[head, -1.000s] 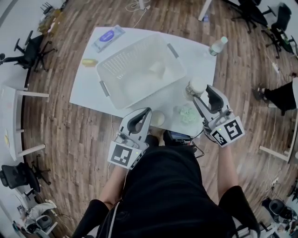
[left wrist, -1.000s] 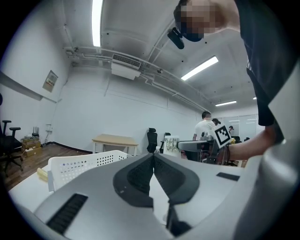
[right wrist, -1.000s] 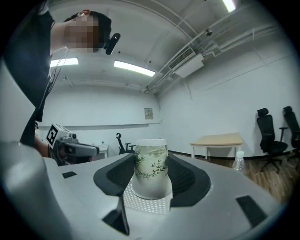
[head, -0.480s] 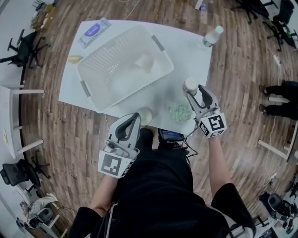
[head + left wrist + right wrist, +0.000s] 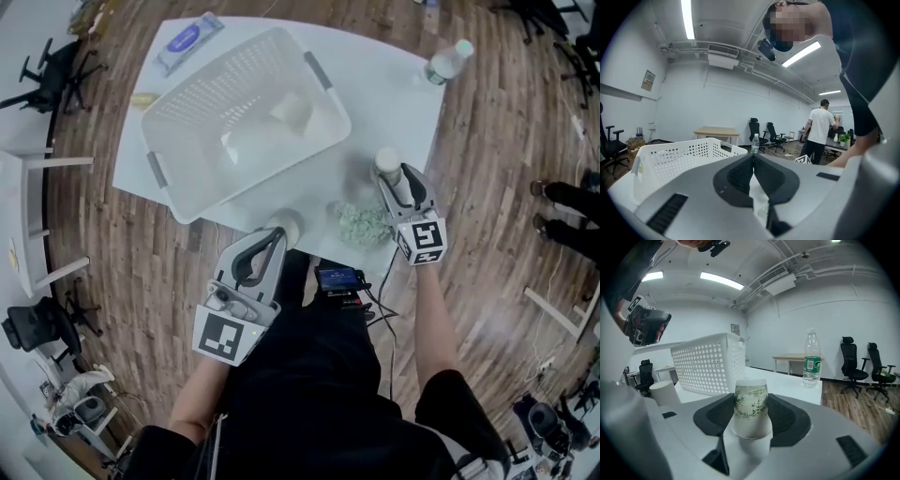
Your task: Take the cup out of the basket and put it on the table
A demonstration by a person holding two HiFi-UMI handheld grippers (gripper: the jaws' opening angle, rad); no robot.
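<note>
My right gripper (image 5: 392, 178) grasping a leaf-printed paper cup (image 5: 751, 409) by the white worktop's (image 5: 394, 94) near edge, my left gripper (image 5: 753, 159) clenched, empty, basket (image 5: 157, 111) behind

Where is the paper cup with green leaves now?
The paper cup sits between the jaws of the right hand-held gripper, over the table's right side, beyond the green crumpled lump and outside the white basket.

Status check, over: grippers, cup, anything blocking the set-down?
Left gripper shut, empty. Right gripper clamped on the paper cup, out of the basket, over the table, near side. Green wad and a second cup sit close by; bottle well clear.
</note>
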